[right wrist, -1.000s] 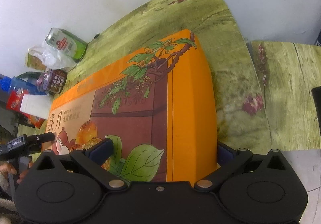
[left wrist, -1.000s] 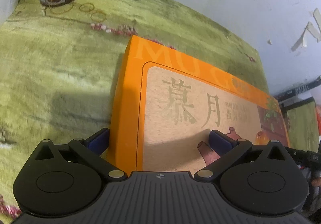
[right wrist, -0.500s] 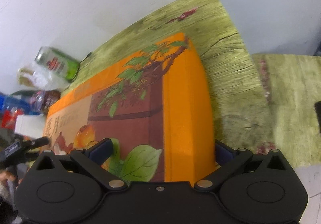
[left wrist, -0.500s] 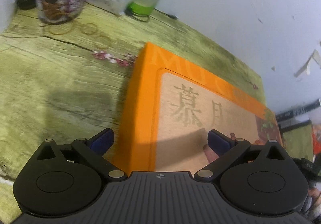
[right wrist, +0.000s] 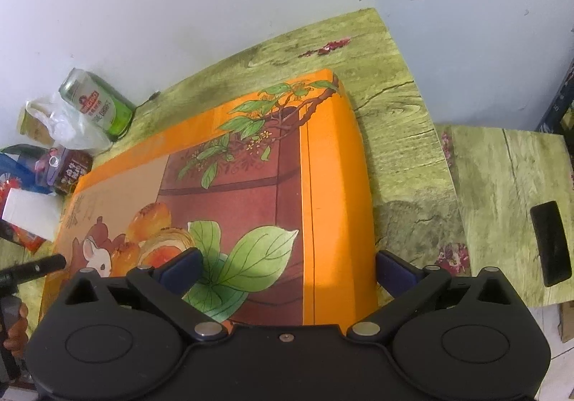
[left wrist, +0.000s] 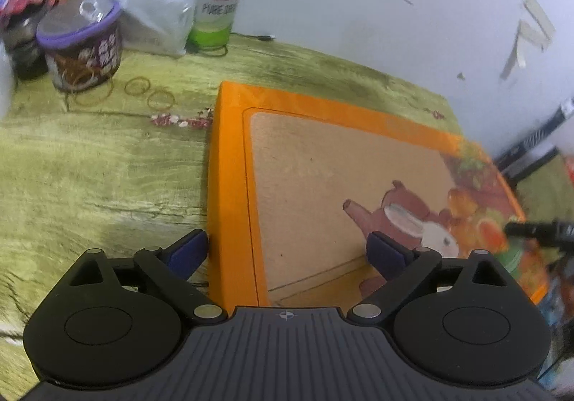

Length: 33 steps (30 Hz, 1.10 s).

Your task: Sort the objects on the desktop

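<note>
Left wrist view: left gripper (left wrist: 287, 250) spread wide astride orange gift box (left wrist: 340, 164) corner; right gripper (right wrist: 287, 270) likewise at opposite end.

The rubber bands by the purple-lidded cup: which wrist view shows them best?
The left wrist view. The rubber bands lie loose on the green table, just right of the purple-lidded cup, with some against its base. The right wrist view shows that cup small at its far edge; no bands can be made out.

The green can (left wrist: 218, 2) reads "PURE DRI…"; the orange box (right wrist: 251, 164) shows a faint "月"
</note>
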{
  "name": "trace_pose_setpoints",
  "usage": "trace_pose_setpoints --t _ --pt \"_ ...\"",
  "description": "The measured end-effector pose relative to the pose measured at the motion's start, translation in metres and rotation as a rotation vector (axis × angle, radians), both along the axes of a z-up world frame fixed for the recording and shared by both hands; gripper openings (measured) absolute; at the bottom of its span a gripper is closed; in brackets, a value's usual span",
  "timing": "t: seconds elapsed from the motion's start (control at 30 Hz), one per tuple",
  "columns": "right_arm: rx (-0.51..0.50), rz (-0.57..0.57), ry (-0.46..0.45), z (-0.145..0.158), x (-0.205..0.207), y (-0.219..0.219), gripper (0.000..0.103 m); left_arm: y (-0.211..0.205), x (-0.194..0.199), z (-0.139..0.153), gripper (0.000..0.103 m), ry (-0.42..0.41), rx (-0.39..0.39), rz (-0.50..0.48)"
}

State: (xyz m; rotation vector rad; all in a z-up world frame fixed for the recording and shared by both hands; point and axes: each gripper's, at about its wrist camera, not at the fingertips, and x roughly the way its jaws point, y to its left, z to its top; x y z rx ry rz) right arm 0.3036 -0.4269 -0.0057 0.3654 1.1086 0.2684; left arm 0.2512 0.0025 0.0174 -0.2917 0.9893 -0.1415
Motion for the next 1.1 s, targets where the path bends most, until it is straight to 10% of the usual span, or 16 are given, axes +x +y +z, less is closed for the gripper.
trace_pose_setpoints --t 1.1 --pt "-0.003 -0.053 -0.136 0.033 -0.030 0.005 0.101 -0.007 -0.027 0.032 0.093 -0.155 0.062 -0.063"
